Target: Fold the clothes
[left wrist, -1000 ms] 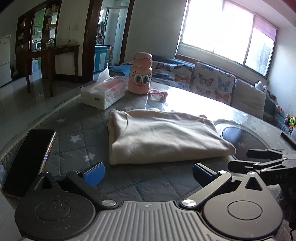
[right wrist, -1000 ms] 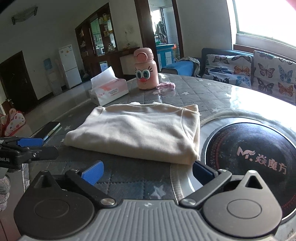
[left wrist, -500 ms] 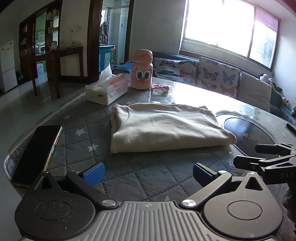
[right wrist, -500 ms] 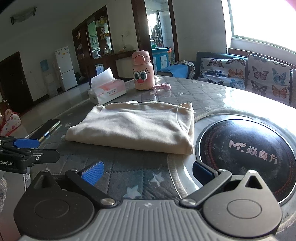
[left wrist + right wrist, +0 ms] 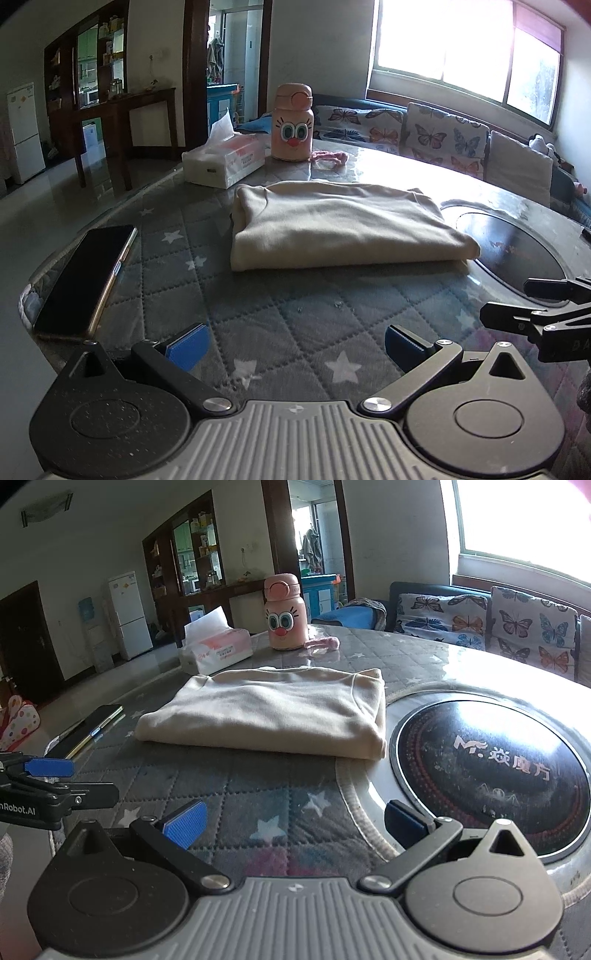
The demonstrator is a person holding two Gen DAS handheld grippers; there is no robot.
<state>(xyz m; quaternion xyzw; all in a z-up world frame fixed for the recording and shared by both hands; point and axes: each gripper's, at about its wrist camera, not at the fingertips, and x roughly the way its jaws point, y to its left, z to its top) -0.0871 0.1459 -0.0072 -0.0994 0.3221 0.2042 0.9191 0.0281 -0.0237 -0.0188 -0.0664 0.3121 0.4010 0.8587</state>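
A cream garment (image 5: 340,225) lies folded in a flat rectangle on the grey quilted star-pattern table cover (image 5: 295,325). It also shows in the right wrist view (image 5: 273,712). My left gripper (image 5: 295,345) is open and empty, held back from the garment's near edge. My right gripper (image 5: 293,821) is open and empty, also well short of the garment. The right gripper's fingers (image 5: 532,306) show at the right edge of the left wrist view. The left gripper's fingers (image 5: 48,775) show at the left edge of the right wrist view.
A black phone (image 5: 85,280) lies at the table's left edge. A tissue box (image 5: 221,162), a pink cartoon bottle (image 5: 293,123) and a pink strap (image 5: 328,157) stand behind the garment. A black induction hob (image 5: 491,768) is set in the table to the right.
Both grippers have drawn back from the folded garment, which now looks farther away. The garment has not moved. Both grippers stay open.
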